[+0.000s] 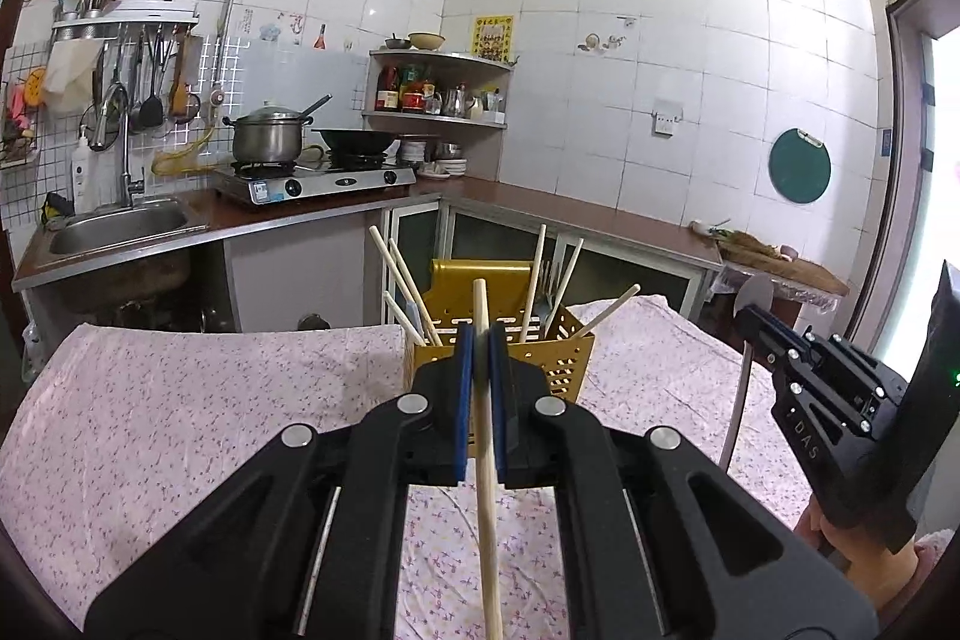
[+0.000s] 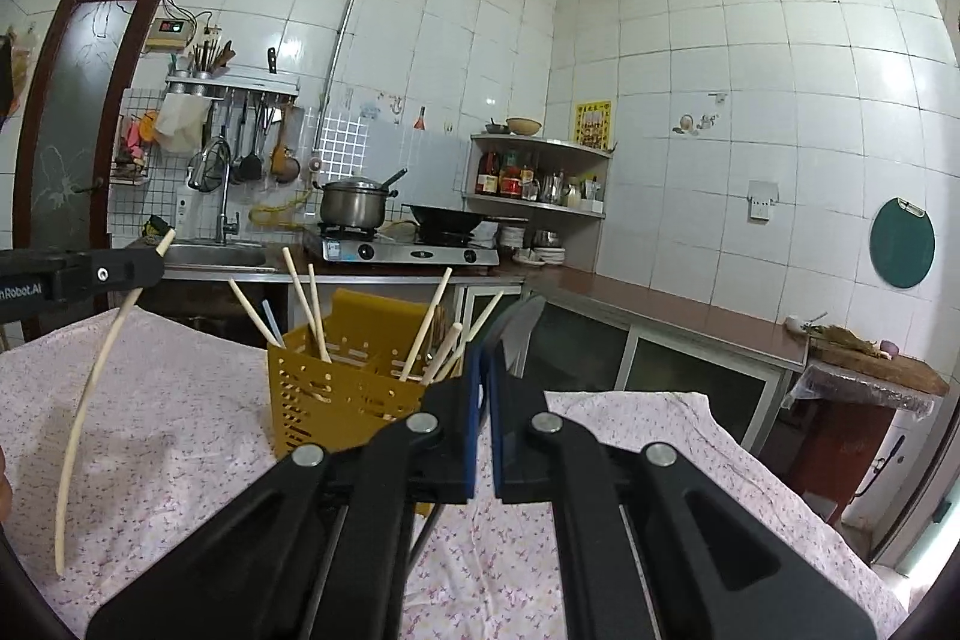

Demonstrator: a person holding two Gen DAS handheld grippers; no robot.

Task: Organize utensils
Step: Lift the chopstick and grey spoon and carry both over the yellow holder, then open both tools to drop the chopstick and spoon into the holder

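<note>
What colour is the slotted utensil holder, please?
Mustard yellow utensil holder; clearest in the right wrist view.

- left gripper (image 1: 480,340): matte black linkage arms, round silver pivot pins, blue pads on inner faces of fingers (image 1: 462,388)
- right gripper (image 2: 487,370): same build, black arms, silver pins, blue pads
- right body seen from left cam: small silver screws, "DAS" lettering, green LED
- left body from right cam: white "nRobot.AI" text
- bare skin, pink sleeve under right unit

Two wrist fisheyes low over the clothed table (image 1: 180,400), facing the kitchen counter, sharing the yellow caddy (image 2: 336,388).
</note>
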